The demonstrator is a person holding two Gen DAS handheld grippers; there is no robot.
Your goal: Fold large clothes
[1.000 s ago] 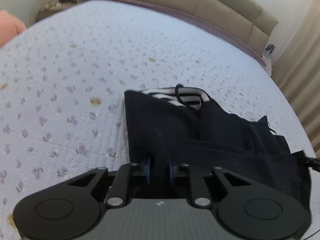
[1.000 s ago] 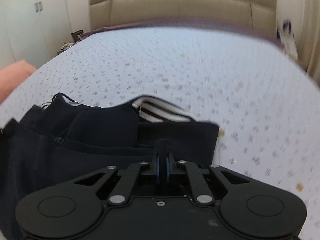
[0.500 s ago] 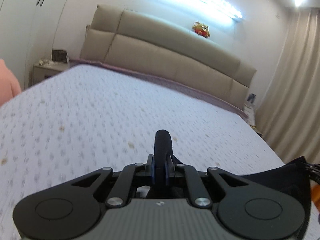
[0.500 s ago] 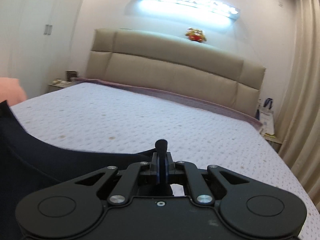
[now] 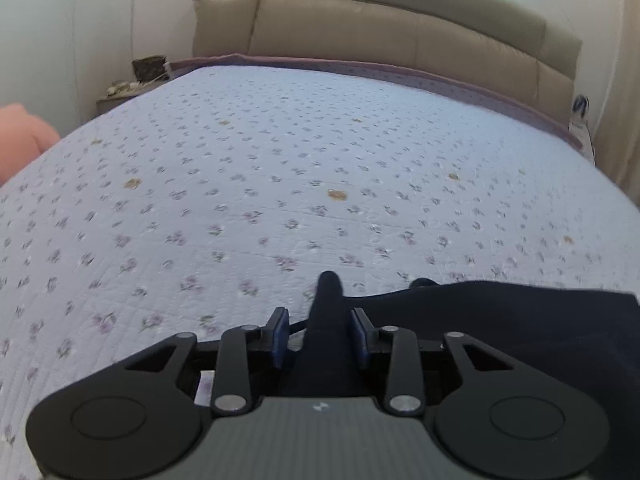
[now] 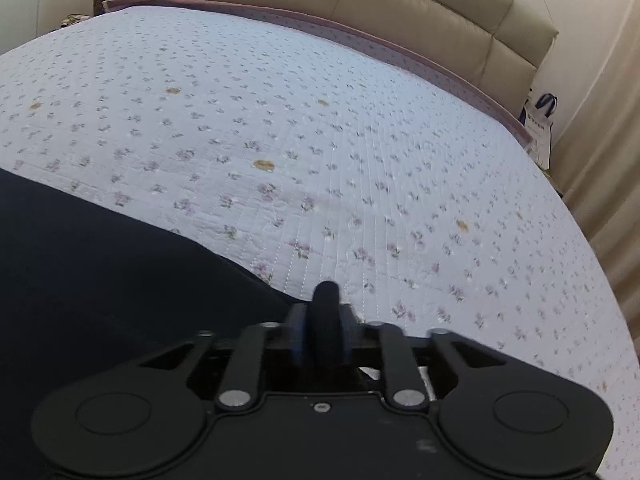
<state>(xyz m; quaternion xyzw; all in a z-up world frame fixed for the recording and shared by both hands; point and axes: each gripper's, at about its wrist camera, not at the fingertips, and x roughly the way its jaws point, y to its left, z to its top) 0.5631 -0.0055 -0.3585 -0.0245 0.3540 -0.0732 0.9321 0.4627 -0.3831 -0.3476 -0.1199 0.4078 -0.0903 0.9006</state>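
A dark navy garment point(image 5: 500, 320) lies on the floral quilted bed point(image 5: 280, 160). In the left wrist view it stretches to the right of my left gripper point(image 5: 320, 332). The blue pads stand slightly apart with a fold of the navy cloth still between them. In the right wrist view the garment point(image 6: 100, 272) spreads to the left of my right gripper point(image 6: 324, 336), which is shut on a bunched fold of the same cloth. Both grippers are low over the near part of the bed.
A beige padded headboard point(image 5: 400, 32) runs along the far side of the bed. A nightstand with small items point(image 5: 132, 84) stands at the far left, a pink object point(image 5: 20, 136) at the left edge. A bag point(image 6: 540, 120) and curtains stand on the right.
Both grippers lifted the garment up off the bed, then came back down toward the quilt. The left gripper's pads have parted a little around the cloth.
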